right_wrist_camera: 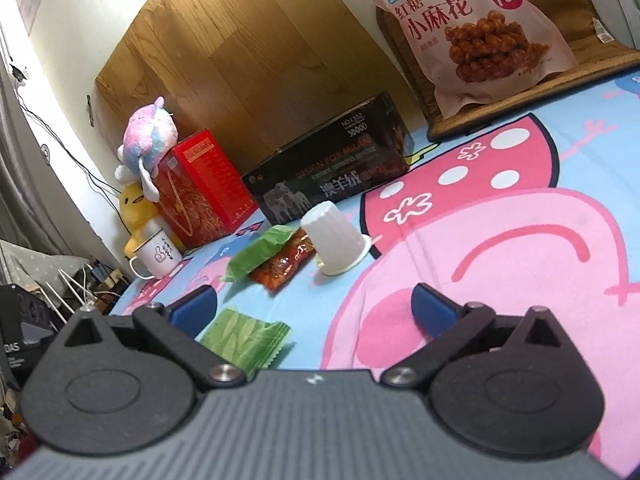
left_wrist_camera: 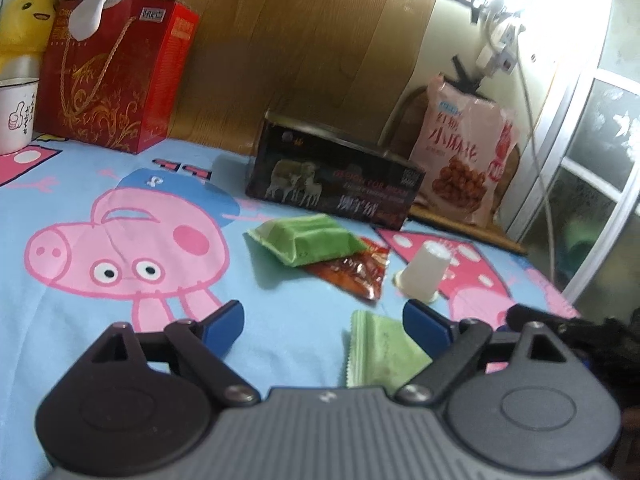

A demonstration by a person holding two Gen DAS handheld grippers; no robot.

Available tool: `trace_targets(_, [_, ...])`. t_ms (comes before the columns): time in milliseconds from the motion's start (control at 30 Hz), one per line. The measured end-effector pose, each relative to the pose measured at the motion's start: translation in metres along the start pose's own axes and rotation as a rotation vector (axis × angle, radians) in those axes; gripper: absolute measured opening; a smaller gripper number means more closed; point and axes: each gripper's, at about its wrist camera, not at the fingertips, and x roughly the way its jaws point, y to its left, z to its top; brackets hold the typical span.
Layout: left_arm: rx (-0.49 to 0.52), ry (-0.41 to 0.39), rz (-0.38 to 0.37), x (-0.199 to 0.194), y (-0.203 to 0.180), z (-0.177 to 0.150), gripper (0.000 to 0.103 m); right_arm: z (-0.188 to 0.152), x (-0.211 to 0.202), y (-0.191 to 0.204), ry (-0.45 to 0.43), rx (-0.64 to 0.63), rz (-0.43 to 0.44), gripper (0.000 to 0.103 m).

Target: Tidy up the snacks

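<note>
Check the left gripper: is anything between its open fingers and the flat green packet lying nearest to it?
Nothing visible. The left gripper is open over bare sheet, and the flat green packet lies just inside its right-hand finger, with nothing in between.

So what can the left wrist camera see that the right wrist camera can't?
Only the left wrist view shows the window and the wall plugs.

Only the right wrist view shows the dark clutter beside the bed and the wall wires.

Both show the green packet lying on the red packet, the flat green packet, white cup, black box, red box, pink bag, mug and plush toys. Each shows its own open, empty gripper: left gripper, right gripper.
</note>
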Motion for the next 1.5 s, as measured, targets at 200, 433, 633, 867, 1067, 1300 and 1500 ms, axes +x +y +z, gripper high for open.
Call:
trace_targets(200, [0.011, -0.053, -0.067, -0.012, -0.001, -0.001, 0.096, -0.001, 0.005, 0.010, 0.020, -0.068, -0.052, 0.103])
trace_targets(433, [-0.009, -0.033, -0.158, -0.014, 0.005, 0.000, 0.096, -0.002, 0.011, 0.020, 0.033, -0.120, -0.108, 0.103])
trace_targets(633, [-0.069, -0.032, -0.123, -0.010, 0.012, 0.001, 0.093, -0.007, 0.009, 0.026, 0.029, -0.140, -0.142, 0.103])
trace_targets(867, [-0.053, -0.196, -0.016, -0.035, 0.009, -0.004, 0.094, -0.008, 0.005, 0.025, 0.017, -0.114, -0.135, 0.103])
trace_targets(1067, [-0.029, -0.193, 0.053, -0.032, 0.003, -0.002, 0.094, -0.010, -0.003, 0.020, 0.002, -0.072, -0.100, 0.103])
trace_targets(1300, [-0.001, -0.096, 0.102, -0.017, 0.000, 0.000, 0.094, -0.010, -0.009, 0.014, -0.021, -0.033, -0.088, 0.103])
trace_targets(1500, [0.000, -0.054, 0.089, -0.010, 0.001, 0.001, 0.090, -0.010, -0.010, 0.014, -0.022, -0.031, -0.085, 0.103])
